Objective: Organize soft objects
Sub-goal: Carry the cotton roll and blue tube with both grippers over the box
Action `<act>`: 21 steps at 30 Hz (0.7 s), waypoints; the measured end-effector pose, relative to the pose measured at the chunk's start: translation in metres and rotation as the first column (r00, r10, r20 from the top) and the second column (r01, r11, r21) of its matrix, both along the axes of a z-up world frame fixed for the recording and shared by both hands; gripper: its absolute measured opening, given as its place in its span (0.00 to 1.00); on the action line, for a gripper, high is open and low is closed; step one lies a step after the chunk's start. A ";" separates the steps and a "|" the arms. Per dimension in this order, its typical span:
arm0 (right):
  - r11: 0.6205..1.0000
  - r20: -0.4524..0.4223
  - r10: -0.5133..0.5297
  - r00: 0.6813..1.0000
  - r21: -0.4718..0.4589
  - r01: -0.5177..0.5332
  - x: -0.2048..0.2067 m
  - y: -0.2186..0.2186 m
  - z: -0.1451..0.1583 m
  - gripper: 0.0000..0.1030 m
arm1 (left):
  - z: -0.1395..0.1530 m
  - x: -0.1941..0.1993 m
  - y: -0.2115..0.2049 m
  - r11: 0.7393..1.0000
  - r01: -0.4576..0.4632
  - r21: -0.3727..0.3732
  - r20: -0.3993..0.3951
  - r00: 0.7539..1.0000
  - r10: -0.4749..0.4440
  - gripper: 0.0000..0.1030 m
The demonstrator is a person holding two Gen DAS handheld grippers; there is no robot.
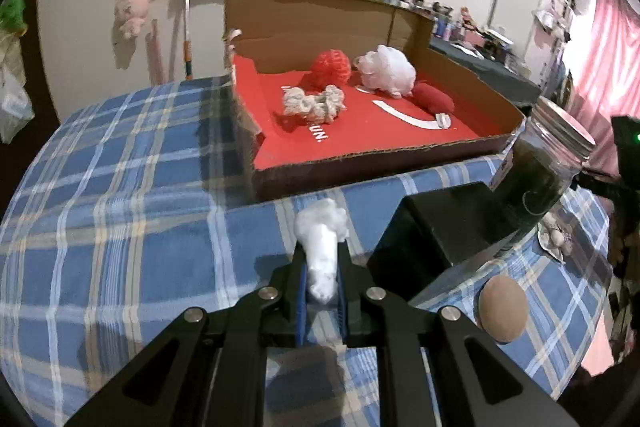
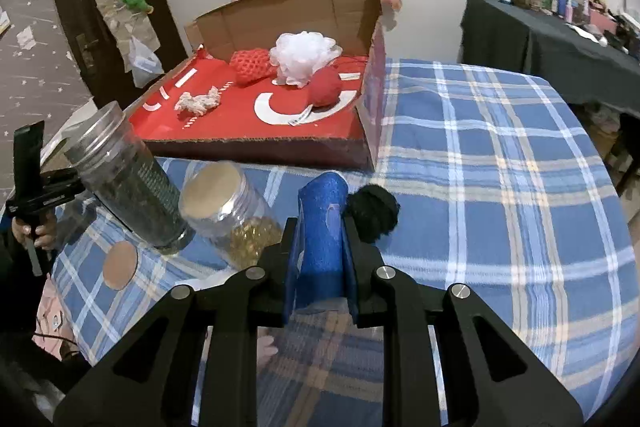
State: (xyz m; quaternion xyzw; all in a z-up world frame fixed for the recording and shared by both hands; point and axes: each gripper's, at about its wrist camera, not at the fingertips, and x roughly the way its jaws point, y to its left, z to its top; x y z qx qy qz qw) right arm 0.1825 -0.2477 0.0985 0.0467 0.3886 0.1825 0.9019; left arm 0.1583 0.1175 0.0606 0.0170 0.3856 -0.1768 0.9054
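Observation:
My left gripper (image 1: 322, 267) is shut on a white cotton wad (image 1: 322, 231), held above the blue plaid cloth just in front of the cardboard box (image 1: 360, 155). My right gripper (image 2: 322, 235) is shut on a blue sponge (image 2: 322, 227), held above the cloth in front of the box (image 2: 260, 151). A black yarn ball (image 2: 372, 213) lies beside the right fingers. Inside the red-lined box lie a red mesh puff (image 1: 332, 69), a white bath pouf (image 1: 386, 69), a red pad (image 1: 434, 99) and a cream rope knot (image 1: 314, 103).
A tall jar of dark contents (image 1: 536, 171) and a black block (image 1: 432, 231) stand right of my left gripper. A brown ball (image 1: 502, 307) lies on the cloth. A jar with yellow beads (image 2: 232, 215) lies tipped beside the tall jar (image 2: 128, 183). A brown disc (image 2: 120, 265) lies nearby.

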 end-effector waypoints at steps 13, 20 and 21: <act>0.994 0.001 0.095 0.995 0.057 -0.095 0.021 -0.001 0.008 0.18 | 0.007 0.024 0.001 0.993 0.115 -0.025 0.000 0.993 -0.115 0.12; 0.987 -0.004 0.146 0.989 0.065 -0.145 0.035 0.006 0.010 0.18 | 0.011 0.031 -0.005 0.986 0.167 -0.025 0.003 0.986 -0.167 0.12; 0.986 -0.004 0.155 0.988 0.067 -0.154 0.037 0.008 0.011 0.18 | 0.011 0.031 -0.007 0.985 0.173 -0.020 0.002 0.985 -0.173 0.12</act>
